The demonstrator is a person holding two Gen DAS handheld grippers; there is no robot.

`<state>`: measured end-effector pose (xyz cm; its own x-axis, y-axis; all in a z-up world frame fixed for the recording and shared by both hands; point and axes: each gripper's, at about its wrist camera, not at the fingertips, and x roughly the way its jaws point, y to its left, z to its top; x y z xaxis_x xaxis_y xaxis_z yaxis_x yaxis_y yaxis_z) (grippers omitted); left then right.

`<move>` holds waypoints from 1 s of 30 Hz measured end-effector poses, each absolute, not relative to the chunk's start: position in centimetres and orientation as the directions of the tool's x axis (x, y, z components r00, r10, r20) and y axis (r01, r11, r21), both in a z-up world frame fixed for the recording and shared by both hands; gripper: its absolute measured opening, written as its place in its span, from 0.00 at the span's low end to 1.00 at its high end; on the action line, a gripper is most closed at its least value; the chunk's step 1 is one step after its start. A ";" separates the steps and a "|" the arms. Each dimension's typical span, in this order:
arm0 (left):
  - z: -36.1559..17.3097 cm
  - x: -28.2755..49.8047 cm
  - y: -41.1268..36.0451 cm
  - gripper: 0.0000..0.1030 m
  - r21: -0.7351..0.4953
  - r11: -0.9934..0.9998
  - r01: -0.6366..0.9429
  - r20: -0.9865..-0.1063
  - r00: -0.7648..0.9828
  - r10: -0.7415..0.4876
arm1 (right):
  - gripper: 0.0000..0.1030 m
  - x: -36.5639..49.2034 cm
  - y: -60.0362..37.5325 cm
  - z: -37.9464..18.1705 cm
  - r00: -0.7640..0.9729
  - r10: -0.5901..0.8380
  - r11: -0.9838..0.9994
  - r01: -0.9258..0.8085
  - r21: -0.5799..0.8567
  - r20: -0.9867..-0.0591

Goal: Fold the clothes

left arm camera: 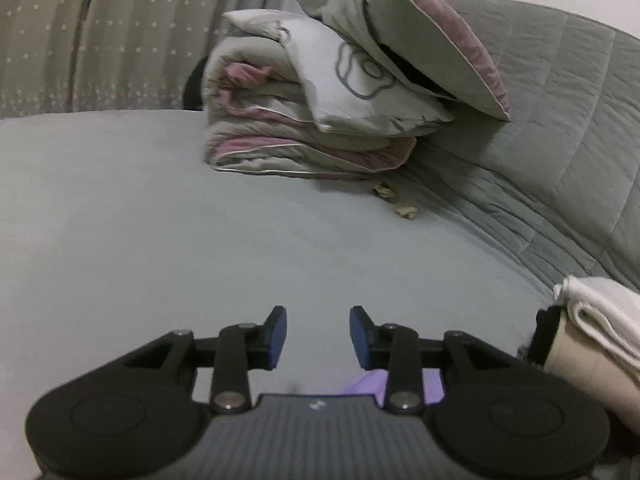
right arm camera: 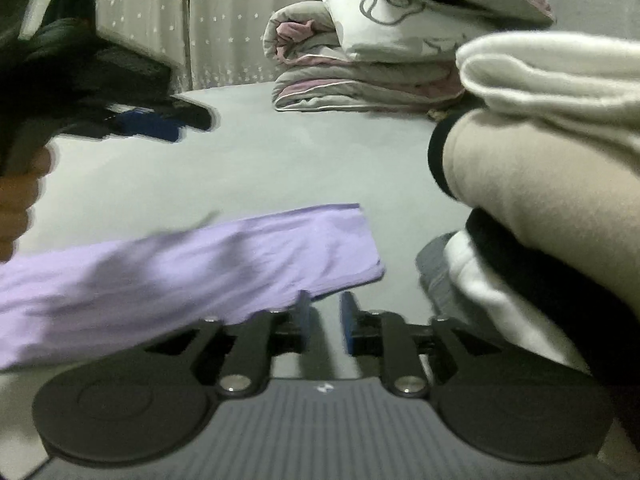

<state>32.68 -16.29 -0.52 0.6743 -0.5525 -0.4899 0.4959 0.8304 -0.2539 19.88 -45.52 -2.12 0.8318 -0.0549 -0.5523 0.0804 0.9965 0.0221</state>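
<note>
Lilac folded garment [right arm camera: 192, 264] lies flat on the grey bed sheet [right arm camera: 280, 168], at ten o'clock from the right gripper [right arm camera: 324, 320]. Both it and the left gripper [left arm camera: 318, 338] stand part-open and empty, apparently having let go.

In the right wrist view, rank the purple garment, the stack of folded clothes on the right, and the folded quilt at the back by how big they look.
1. stack of folded clothes, though nearness to the camera inflates it
2. purple garment
3. folded quilt, farthest away
</note>
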 end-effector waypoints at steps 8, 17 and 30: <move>-1.4 26.7 -12.0 0.37 -0.176 0.835 0.522 -0.519 0.671 -0.529 | 0.40 19.5 -45.6 -1.8 0.825 0.042 0.985 0.061 0.162 -0.563; -5.8 21.0 -12.9 0.39 -0.054 0.742 0.668 -0.573 0.588 -0.571 | 0.41 19.3 -45.7 -2.2 0.822 0.141 0.942 0.060 0.329 -0.552; -6.5 20.6 -15.8 0.01 -0.079 0.739 0.669 -0.583 0.570 -0.579 | 0.01 18.2 -45.7 -1.5 0.851 -0.023 0.950 0.183 0.255 -0.525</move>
<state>20.61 -15.81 -6.49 0.5704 -0.5787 -0.5829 0.6691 0.7390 -0.0789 18.24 -45.72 -1.51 0.8507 -0.0232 -0.5251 0.1831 0.9495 0.2547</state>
